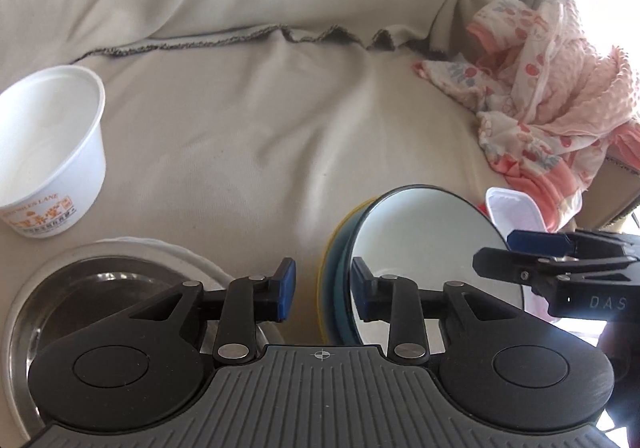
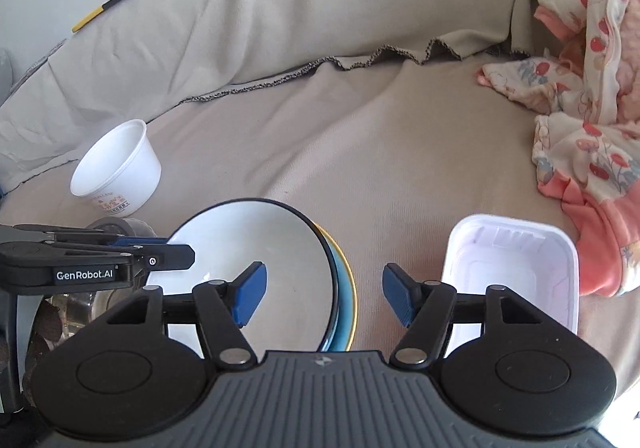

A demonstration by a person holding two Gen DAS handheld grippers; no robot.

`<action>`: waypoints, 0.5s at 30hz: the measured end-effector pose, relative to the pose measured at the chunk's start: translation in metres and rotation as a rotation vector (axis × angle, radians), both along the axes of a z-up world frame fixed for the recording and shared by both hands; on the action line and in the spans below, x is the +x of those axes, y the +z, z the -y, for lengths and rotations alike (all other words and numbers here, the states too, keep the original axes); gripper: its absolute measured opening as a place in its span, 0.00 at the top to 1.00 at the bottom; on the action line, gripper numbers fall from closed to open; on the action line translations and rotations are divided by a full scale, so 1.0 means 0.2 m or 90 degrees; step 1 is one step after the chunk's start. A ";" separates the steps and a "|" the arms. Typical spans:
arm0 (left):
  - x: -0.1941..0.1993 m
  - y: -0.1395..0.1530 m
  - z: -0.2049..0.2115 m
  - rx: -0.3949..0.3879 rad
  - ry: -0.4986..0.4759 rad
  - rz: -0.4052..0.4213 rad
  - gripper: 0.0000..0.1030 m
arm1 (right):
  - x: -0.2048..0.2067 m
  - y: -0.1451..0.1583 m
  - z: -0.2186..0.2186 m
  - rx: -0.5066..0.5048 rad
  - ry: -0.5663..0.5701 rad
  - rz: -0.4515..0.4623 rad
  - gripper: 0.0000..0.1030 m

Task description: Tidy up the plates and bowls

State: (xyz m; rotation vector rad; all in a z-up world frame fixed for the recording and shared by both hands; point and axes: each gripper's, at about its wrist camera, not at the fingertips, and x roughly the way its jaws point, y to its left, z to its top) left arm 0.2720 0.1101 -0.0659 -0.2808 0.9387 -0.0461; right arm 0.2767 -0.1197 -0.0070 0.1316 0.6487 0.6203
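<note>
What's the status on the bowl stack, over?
Left tool open, right tool open, both empty. White bowl nested in blue and yellow ones on the sofa. Paper cup and plastic tray apart; nothing blocking.

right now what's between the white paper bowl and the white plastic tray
The stacked plates lie between the paper bowl and tray, seen in the right wrist view.

My left wrist camera sits just behind my left gripper (image 1: 323,290), tilted steeply down and close over the beige-covered sofa (image 1: 256,119). My right wrist camera rides behind my right gripper (image 2: 324,296), angled lower and a little further back. Both views share the white-lined bowl (image 1: 416,232) (image 2: 256,244) at bottom centre, the paper cup (image 1: 52,151) (image 2: 116,167) at left, the pink clothes (image 1: 552,95) (image 2: 592,119) at right, and each catches the other gripper at its edge.
</note>
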 end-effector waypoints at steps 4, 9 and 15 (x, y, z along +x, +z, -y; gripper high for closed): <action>0.05 -0.07 -0.05 -0.060 0.001 -0.034 0.67 | 0.08 -0.16 -0.01 0.066 -0.008 -0.098 0.28; 0.11 -0.10 -0.05 -0.085 -0.004 -0.045 0.73 | 0.14 -0.26 -0.03 0.139 0.039 -0.180 0.32; 0.10 -0.11 -0.06 -0.109 -0.017 -0.026 0.75 | 0.13 -0.28 -0.10 0.116 0.067 -0.171 0.33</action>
